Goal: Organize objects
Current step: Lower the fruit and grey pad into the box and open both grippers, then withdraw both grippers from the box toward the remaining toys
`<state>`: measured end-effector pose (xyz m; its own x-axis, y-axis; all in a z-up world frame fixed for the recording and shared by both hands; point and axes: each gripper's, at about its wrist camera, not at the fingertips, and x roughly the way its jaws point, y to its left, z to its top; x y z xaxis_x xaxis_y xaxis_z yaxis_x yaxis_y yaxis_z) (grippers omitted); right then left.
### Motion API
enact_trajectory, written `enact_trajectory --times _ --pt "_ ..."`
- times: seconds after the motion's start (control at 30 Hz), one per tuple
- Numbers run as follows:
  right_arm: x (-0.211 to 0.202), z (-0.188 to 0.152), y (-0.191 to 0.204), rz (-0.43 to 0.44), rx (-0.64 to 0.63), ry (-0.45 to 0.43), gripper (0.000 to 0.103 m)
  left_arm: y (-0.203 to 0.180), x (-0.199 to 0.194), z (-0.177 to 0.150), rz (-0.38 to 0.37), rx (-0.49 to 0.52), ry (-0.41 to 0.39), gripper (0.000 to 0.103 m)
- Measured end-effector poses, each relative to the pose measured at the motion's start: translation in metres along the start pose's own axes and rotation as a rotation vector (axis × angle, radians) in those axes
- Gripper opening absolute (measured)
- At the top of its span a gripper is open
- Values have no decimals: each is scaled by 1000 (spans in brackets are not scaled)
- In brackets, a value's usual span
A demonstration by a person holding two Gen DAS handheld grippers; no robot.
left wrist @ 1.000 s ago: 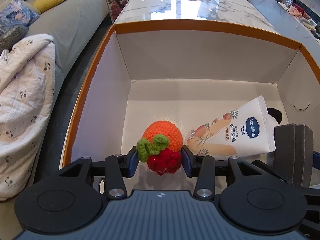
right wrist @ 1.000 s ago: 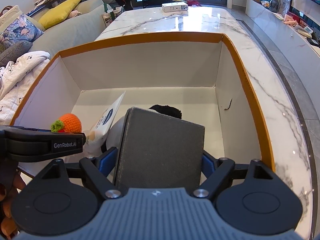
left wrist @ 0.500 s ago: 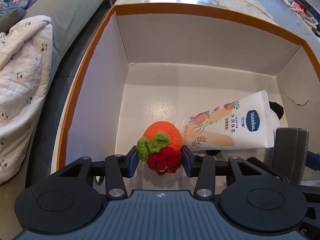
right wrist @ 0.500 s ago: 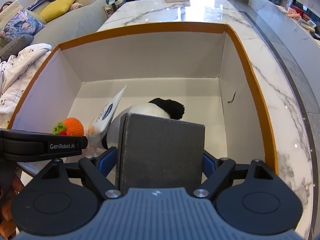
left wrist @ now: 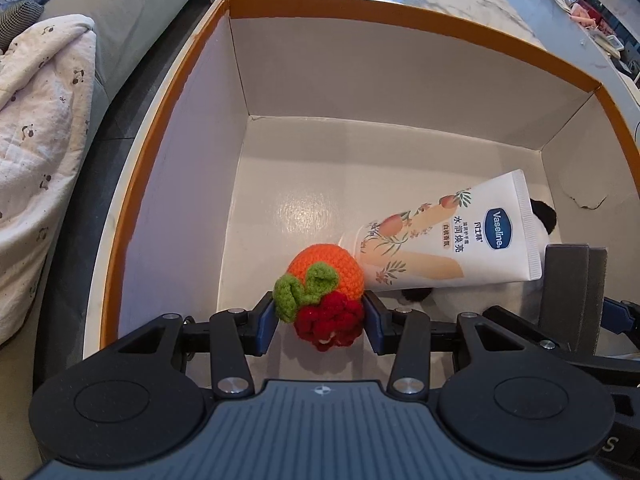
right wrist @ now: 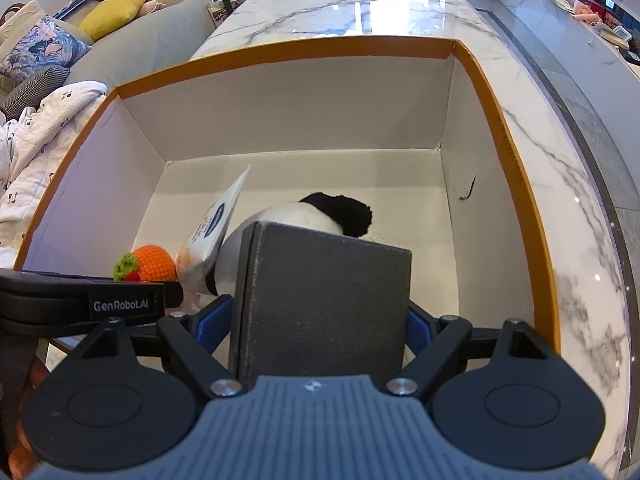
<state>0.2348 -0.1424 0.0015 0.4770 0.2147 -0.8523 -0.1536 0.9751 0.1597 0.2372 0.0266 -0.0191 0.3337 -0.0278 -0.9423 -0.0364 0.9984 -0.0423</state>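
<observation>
Right fingers (right wrist: 320, 316) squeeze grey block (right wrist: 324, 304); left fingers (left wrist: 320, 320) squeeze knitted fruit toy (left wrist: 324, 288). Both hang inside big box (left wrist: 168, 128) on marble surface (right wrist: 400, 8).
Block big, hides floor under it. Let go here: may land on panda plush (right wrist: 320, 212), tip over.
Cream tube (left wrist: 448, 240) leans on plush; bump makes it slide.
Fruit toy round, may roll.
</observation>
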Motion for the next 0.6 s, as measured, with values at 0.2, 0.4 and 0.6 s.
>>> enact_trajectory --times 0.2,0.4,0.6 --pt "-3 7 -5 16 29 -31 86 4 -9 3 -44 -34 -37 56" --pt "-7 11 -7 36 48 -42 87 5 -17 8 -69 -40 -49 57" --pt "-21 13 -2 32 11 -89 88 8 -27 9 -90 -55 -81 58"
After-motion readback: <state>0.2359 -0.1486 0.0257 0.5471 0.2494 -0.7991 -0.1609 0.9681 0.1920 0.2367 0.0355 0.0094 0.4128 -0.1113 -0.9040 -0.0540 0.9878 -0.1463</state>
